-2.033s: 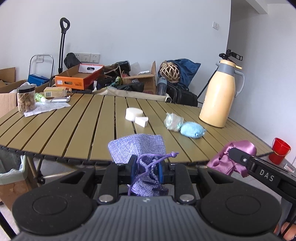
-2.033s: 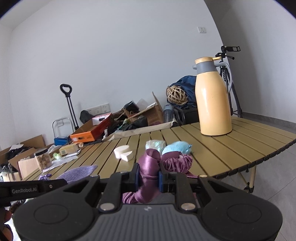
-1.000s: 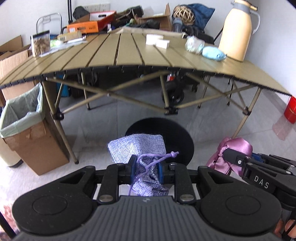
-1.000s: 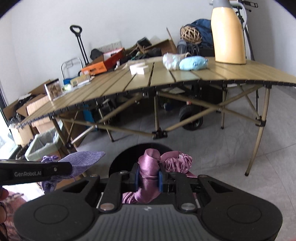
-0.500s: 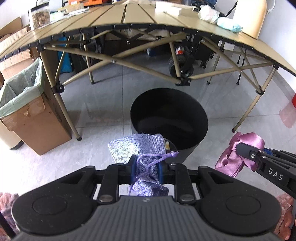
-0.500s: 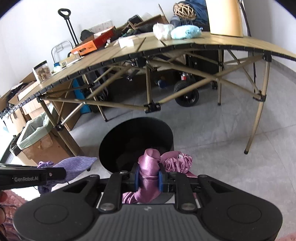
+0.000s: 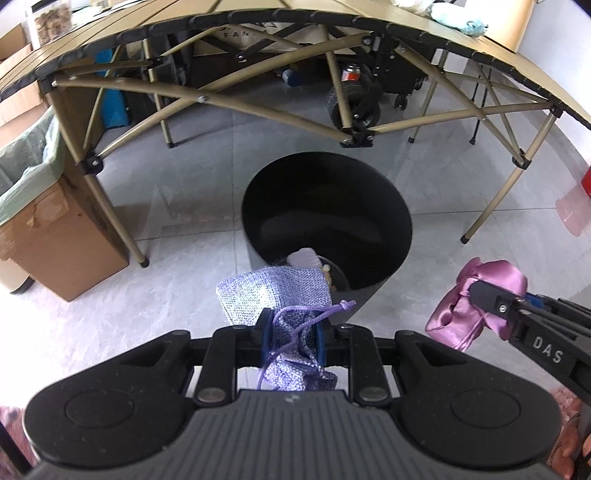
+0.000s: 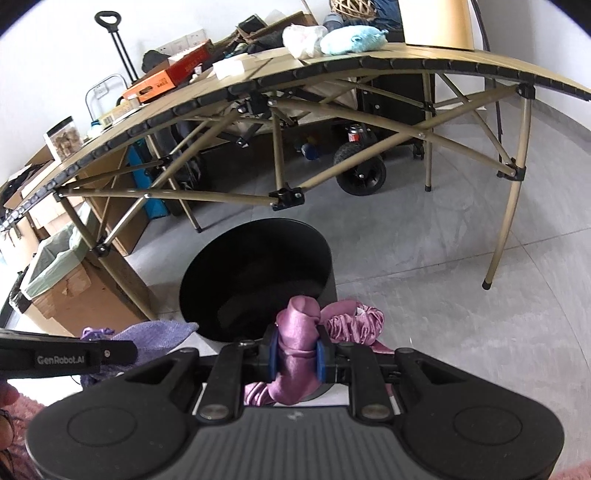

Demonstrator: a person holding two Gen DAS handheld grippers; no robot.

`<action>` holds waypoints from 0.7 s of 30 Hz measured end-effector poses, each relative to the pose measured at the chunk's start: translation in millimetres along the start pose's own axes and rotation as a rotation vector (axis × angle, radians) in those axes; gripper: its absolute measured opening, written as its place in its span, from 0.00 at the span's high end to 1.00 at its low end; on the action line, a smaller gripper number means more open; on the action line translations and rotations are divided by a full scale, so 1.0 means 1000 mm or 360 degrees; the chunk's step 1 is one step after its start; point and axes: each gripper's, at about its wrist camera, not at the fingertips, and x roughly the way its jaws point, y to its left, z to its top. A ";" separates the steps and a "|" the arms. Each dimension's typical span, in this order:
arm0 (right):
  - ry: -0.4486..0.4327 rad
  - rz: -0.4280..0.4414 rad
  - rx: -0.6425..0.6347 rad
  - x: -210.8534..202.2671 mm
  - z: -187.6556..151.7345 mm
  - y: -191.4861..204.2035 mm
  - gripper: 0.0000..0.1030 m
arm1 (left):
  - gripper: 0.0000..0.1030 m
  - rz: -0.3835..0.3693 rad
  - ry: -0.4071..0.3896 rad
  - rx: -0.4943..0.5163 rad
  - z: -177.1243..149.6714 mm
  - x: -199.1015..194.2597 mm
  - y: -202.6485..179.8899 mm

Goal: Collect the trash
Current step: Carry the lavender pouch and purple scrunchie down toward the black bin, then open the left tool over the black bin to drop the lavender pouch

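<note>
Grey floor tiles, folding bench (image 7: 110, 48) beyond. Black bin (image 7: 327, 221) sits just ahead of my jaws. Left gripper (image 7: 291, 332) clenches lavender pouch (image 7: 273, 291); right gripper (image 8: 295, 352) clenches pink satin cloth (image 8: 299, 332), both poised for dropping.

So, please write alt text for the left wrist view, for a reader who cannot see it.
The left gripper holds a lilac woven drawstring pouch above a round black bin on grey floor tiles. At right, the right gripper holds pink satin fabric; a folding table stands behind.
</note>
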 end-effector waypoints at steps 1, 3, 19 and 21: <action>-0.0003 -0.0007 0.0007 0.002 0.002 -0.001 0.82 | 0.78 -0.0007 -0.0003 0.0006 0.003 0.001 -0.002; -0.0009 -0.0022 0.0019 0.004 0.004 -0.004 0.82 | 0.78 -0.0025 -0.0007 0.0008 0.010 0.003 -0.006; -0.0021 -0.0105 0.0090 0.019 0.022 -0.024 0.82 | 0.78 -0.0109 -0.0029 0.0035 0.054 0.031 -0.036; -0.0029 -0.0116 0.0091 0.020 0.024 -0.026 0.82 | 0.78 -0.0109 -0.0026 0.0029 0.057 0.035 -0.038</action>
